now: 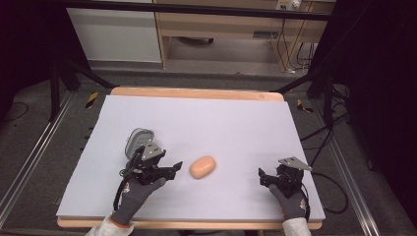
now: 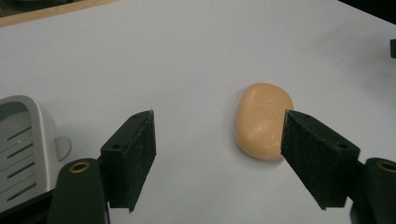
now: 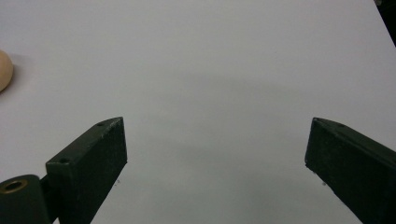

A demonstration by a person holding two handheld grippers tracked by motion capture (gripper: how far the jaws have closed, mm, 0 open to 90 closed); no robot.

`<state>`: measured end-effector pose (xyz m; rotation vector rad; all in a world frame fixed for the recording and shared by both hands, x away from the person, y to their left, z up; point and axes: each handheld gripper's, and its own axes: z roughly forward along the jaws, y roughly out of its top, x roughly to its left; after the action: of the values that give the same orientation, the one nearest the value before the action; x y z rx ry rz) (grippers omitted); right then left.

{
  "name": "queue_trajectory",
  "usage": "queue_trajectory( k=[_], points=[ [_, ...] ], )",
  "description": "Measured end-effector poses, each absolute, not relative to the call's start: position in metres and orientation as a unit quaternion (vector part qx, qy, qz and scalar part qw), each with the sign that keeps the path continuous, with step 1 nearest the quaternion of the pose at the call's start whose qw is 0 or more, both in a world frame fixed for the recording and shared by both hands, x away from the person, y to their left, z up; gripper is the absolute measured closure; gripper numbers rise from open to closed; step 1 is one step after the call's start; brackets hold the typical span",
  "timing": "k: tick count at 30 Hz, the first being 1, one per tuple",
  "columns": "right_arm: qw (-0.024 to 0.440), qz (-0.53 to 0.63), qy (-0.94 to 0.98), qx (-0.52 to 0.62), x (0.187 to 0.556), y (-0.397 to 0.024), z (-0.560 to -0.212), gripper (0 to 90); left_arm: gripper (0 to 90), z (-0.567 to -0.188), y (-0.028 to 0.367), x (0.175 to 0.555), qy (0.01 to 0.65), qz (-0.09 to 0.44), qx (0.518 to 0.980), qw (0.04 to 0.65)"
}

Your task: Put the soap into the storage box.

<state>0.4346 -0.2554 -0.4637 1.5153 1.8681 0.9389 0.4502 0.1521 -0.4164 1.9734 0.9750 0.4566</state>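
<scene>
An orange bar of soap (image 1: 202, 167) lies on the white table cover (image 1: 196, 123), a little left of centre near the front. My left gripper (image 1: 172, 169) stands open just left of it, jaws pointing at the soap and apart from it. In the left gripper view the soap (image 2: 264, 120) lies just ahead of the left gripper (image 2: 217, 135), close to its right jaw. A grey slotted soap dish (image 1: 139, 140) sits behind the left hand, and its corner (image 2: 23, 144) shows at the left. My right gripper (image 1: 263, 177) is open and empty at the front right, over bare cover (image 3: 215, 135).
The table's wooden edge (image 1: 196, 93) runs along the back. Black frame bars and cables stand on the floor on both sides. Wide bare cover lies across the middle and back. The soap's edge (image 3: 3, 70) shows far left in the right gripper view.
</scene>
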Motion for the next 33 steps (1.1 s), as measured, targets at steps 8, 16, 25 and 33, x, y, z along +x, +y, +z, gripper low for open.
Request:
queue_trajectory(
  k=[8,16,25,33],
  points=[
    [0.275,0.347,0.696,0.565,0.436,-0.255,-0.464,5.9,25.7,-0.419,0.138,0.455,0.382,0.175,0.801,0.426],
    [0.274,0.346,0.697,0.565,0.436,-0.255,-0.465,5.9,25.3,-0.419,0.116,0.459,0.365,0.170,0.816,0.415],
    [0.275,0.344,0.699,0.563,0.437,-0.254,-0.465,5.9,25.0,-0.424,0.097,0.467,0.358,0.161,0.827,0.402],
    [0.274,0.344,0.700,0.563,0.437,-0.254,-0.465,5.9,24.8,-0.432,0.085,0.472,0.353,0.158,0.837,0.388]
  ],
)
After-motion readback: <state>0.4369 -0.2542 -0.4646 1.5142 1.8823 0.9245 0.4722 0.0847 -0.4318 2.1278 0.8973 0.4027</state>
